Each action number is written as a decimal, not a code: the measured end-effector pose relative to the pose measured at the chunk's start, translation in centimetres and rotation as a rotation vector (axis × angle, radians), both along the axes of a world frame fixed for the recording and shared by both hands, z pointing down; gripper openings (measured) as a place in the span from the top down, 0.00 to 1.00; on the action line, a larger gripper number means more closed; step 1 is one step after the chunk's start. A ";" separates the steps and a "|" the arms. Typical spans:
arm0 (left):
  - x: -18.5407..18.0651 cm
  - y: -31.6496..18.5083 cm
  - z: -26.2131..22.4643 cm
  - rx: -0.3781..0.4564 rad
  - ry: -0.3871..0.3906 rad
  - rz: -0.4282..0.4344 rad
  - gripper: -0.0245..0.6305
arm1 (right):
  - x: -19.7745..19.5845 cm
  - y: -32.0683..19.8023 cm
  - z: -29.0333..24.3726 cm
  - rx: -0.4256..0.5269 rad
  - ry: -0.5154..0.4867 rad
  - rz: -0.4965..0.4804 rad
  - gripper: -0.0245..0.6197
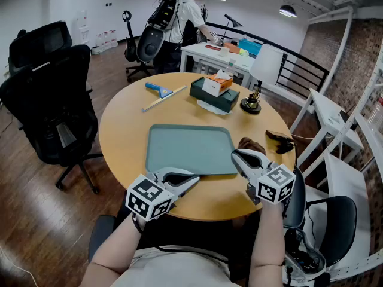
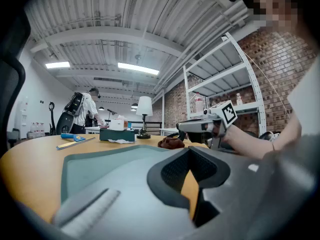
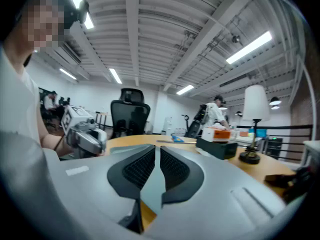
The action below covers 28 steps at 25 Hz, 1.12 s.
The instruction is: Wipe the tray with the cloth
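From the head view we see the tray (image 1: 185, 148) near the table's (image 1: 125, 130) front edge, with the brown cloth (image 1: 251, 143) bunched just beside the tray's right rim. The left gripper (image 1: 192, 181) sits at the tray's near left corner and the right gripper (image 1: 235, 154) at its near right corner.

In the left gripper view, we see its jaws closed tip to tip, holding nothing.

In the right gripper view, its jaws also meet, empty.

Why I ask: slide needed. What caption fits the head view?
Left gripper and right gripper, both shut, poised at the near edge of the teal tray; brown cloth lies at its right.
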<state>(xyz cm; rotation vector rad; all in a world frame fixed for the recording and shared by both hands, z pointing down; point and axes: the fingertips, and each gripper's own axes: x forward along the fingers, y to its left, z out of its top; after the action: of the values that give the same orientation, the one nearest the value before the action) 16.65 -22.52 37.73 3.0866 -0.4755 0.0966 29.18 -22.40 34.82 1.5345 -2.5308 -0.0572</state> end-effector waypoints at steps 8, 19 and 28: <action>-0.1 -0.9 -0.5 0.010 -0.001 -0.001 0.96 | 12.2 -5.5 3.7 -0.246 0.158 0.272 0.66; 0.1 -1.0 -0.4 0.009 -0.001 0.000 0.96 | 16.0 -8.7 10.8 -0.612 0.206 0.208 0.44; 0.1 -0.9 -0.5 0.014 0.001 -0.001 0.96 | 16.2 -8.8 11.9 -0.660 0.254 0.214 0.70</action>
<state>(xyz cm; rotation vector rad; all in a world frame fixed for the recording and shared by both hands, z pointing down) 16.73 -23.45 37.23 3.0994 -0.4804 0.0928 45.37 -31.20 46.68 1.3895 -1.8958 0.5214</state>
